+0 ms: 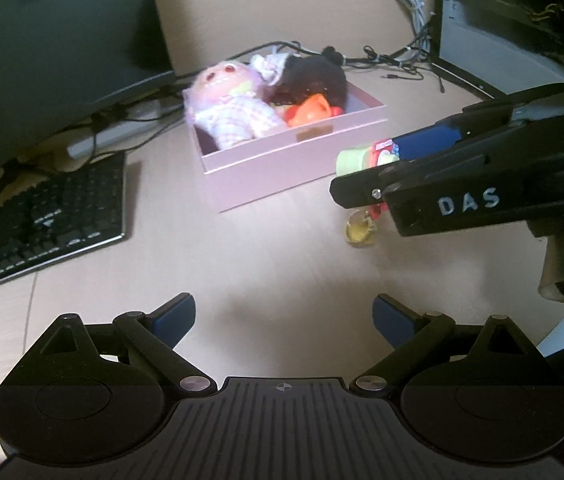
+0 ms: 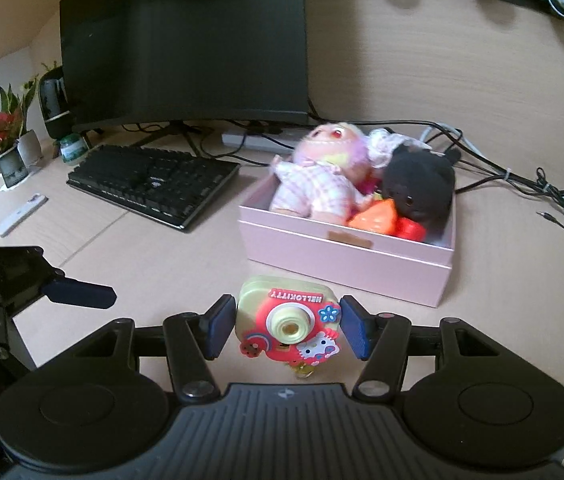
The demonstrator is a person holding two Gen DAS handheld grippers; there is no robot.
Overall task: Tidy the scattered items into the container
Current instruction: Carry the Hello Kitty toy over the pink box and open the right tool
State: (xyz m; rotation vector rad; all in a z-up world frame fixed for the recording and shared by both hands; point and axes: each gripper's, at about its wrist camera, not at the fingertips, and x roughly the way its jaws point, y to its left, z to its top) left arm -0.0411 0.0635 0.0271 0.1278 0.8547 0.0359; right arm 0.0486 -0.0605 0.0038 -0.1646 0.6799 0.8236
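My right gripper (image 2: 286,328) is shut on a Hello Kitty toy camera (image 2: 288,322), green and red, held just above the desk in front of the pink box (image 2: 346,264). In the left wrist view the right gripper (image 1: 366,172) holds the toy camera (image 1: 362,158) to the right of the pink box (image 1: 290,160), with a yellow charm (image 1: 360,232) hanging below it. The box holds a pink doll (image 2: 314,184), a black plush (image 2: 418,192) and an orange toy (image 2: 374,216). My left gripper (image 1: 284,318) is open and empty over bare desk.
A black keyboard (image 2: 153,180) lies left of the box, with a monitor (image 2: 185,40) behind it. Cables (image 2: 522,184) trail right of the box. Potted plants (image 2: 9,140) stand at the far left. A computer case (image 1: 502,20) stands at the back right.
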